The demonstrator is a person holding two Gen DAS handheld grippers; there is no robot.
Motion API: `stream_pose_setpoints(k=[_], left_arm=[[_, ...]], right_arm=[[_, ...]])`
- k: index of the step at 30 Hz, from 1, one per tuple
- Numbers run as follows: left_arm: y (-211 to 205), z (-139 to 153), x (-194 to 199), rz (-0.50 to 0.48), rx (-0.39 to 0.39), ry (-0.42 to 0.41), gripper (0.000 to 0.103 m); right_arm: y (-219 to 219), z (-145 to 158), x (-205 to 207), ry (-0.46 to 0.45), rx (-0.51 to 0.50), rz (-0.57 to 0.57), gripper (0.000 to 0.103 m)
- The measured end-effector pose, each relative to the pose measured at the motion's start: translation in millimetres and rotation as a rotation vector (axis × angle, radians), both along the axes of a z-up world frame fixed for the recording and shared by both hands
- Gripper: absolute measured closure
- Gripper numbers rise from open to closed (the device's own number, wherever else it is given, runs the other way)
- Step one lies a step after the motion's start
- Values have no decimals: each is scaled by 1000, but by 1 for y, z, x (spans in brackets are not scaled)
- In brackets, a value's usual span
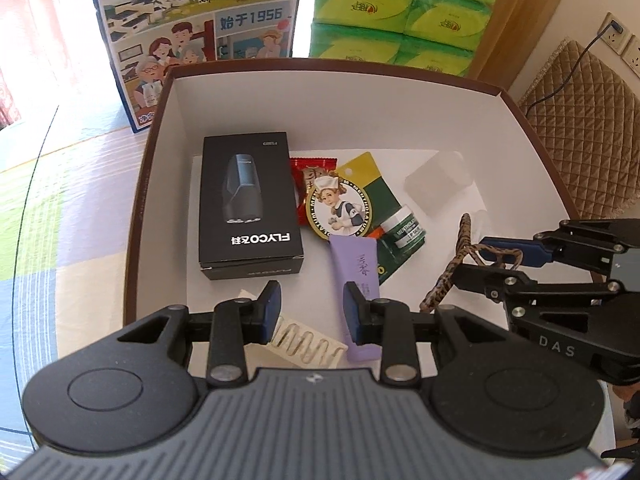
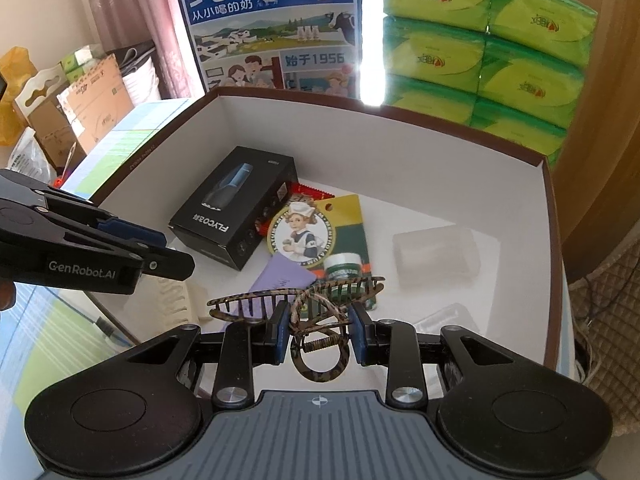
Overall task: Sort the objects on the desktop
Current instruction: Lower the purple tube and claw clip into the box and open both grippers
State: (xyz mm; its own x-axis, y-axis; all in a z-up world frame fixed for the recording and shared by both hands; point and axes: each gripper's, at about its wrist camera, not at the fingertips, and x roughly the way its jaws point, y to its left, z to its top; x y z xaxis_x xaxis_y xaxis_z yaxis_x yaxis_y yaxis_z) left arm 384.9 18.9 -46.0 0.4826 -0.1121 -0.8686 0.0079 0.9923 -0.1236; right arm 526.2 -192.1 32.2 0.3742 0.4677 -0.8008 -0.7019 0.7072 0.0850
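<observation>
Right tongs [image 2: 320, 334] pinch hair claw [image 2: 316, 308]; left tongs [image 1: 310, 314] gape, unladen.

Ahead of the right claw [image 2: 320, 340], the black box [image 2: 234, 212] in the brown-rimmed tray [image 2: 554, 280] reads "FLYCO". Just beyond the claw's tips, the round nurse emblem on the green-and-yellow card [image 2: 316, 232] is ringed with "MENTHOLATUM". Past the tray's far wall, the blue milk carton [image 2: 272, 24] shows "纯牛奶", "从小喝的奶", "始于1956" and "3.2". To the claw's left, the other gripper's arm [image 2: 84, 268] bears "GenRobot.AI". In the left wrist view, the right gripper's body [image 1: 560, 344] shows "DAS".
</observation>
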Motion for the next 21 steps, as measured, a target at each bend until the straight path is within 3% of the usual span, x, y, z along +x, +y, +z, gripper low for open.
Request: stream_pose_setpoints(k=[7, 12, 21], left_arm=[[3, 2, -5, 5, -8, -11, 70], [3, 6, -8, 3, -13, -25, 65], [1, 18, -15, 0, -7, -57, 42]], right_arm=[[2, 5, 0, -23, 30, -10, 74], [0, 13, -2, -47, 45, -19, 42], [-6, 23, -8, -59, 62, -31, 24]])
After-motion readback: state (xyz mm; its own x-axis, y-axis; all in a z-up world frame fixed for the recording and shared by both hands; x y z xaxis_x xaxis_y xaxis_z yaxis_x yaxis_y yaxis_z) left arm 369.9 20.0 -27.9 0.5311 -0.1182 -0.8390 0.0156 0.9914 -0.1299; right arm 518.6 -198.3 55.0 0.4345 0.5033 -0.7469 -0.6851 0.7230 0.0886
